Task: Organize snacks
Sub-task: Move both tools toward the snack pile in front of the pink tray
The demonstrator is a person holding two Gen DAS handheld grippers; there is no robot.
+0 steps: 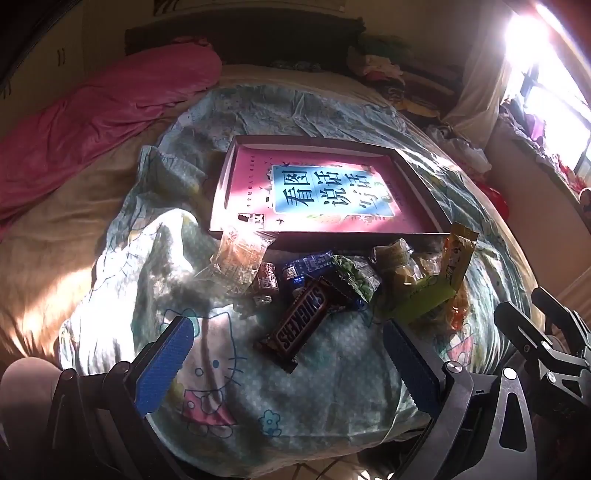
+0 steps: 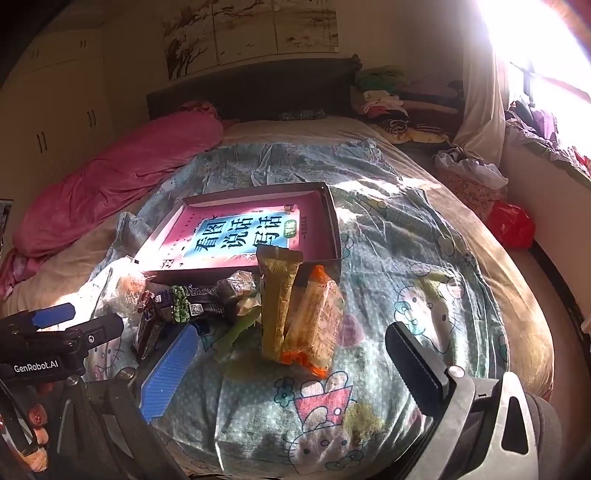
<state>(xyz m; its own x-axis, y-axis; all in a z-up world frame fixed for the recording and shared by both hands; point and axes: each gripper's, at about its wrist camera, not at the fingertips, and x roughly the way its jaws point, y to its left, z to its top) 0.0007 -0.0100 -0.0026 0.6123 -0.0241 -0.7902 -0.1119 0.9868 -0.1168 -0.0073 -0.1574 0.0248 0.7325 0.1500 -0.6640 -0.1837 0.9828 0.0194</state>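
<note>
Risk: quilt [image 1: 295, 398] soft, lumpy; claw pressing down likely snags fabric or rolls wrappers off heap. Crowded pile means pinching two packets at once.

Left claw [image 1: 288, 365]: spread wide, empty, hovering just short of chocolate bar [image 1: 301, 325].
Right claw [image 2: 291, 365]: spread wide, empty, near orange packet [image 2: 314, 325].
Snack heap: loose on quilt, just before box.
Box [image 1: 424, 195], beyond: open, book inside, no snacks yet.

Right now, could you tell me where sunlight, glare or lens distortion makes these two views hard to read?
Left wrist view: the window blows out to white at upper right, a sun patch washes the pink book in the tray, and the Snickers bar stays readable. Right wrist view: the window overexposes the upper right corner, and fisheye bulges the Hello Kitty quilt; the edges darken.
</note>
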